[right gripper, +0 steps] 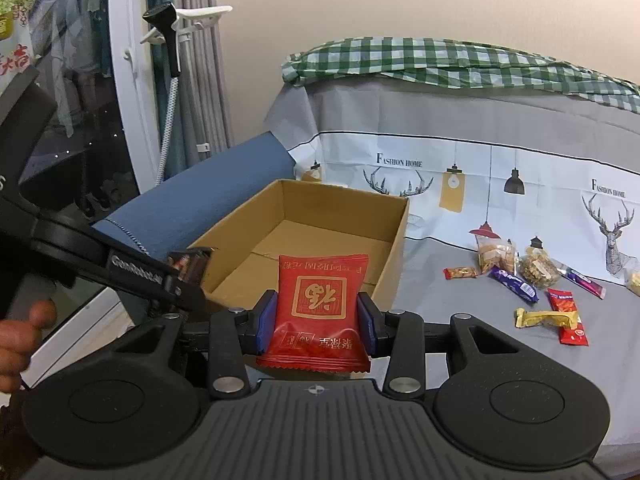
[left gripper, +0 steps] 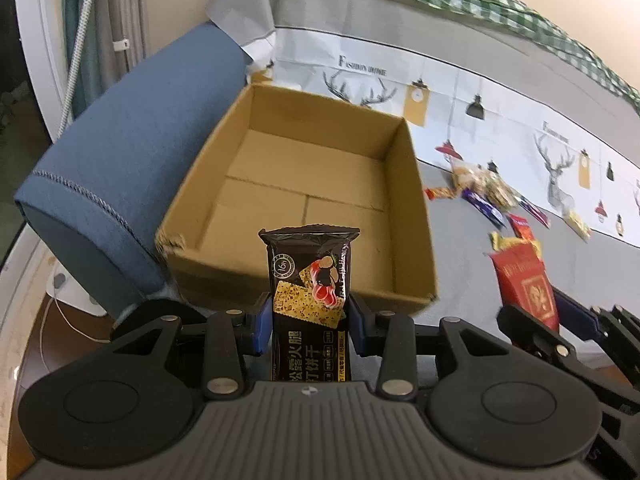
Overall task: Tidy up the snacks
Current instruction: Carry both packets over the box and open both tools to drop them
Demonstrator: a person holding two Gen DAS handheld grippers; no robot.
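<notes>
Left wrist view, sofa [left gripper: 460, 216]: grey printed cover over the seat, blue armrest [left gripper: 120, 168] at the left.
Cardboard box [left gripper: 404, 184]: sits on the seat against the armrest, open-topped; nothing shows on its floor.
Left gripper [left gripper: 310, 320]: jaws clenched on a black cracker packet [left gripper: 310, 276], held upright just short of the box's near wall.
Right gripper [right gripper: 318, 320]: jaws clenched on a red snack packet [right gripper: 322, 300], also near the box, not yet over it.
Loose snacks [right gripper: 532, 284]: a scattered cluster on the seat, well apart from the box.
Progress: early, by my reading; two packets in hand, none placed, the cluster left.
Hard to make out: most loose wrappers too small to read; box's near inside corner hidden by the packets; sofa cut off at the right.
</notes>
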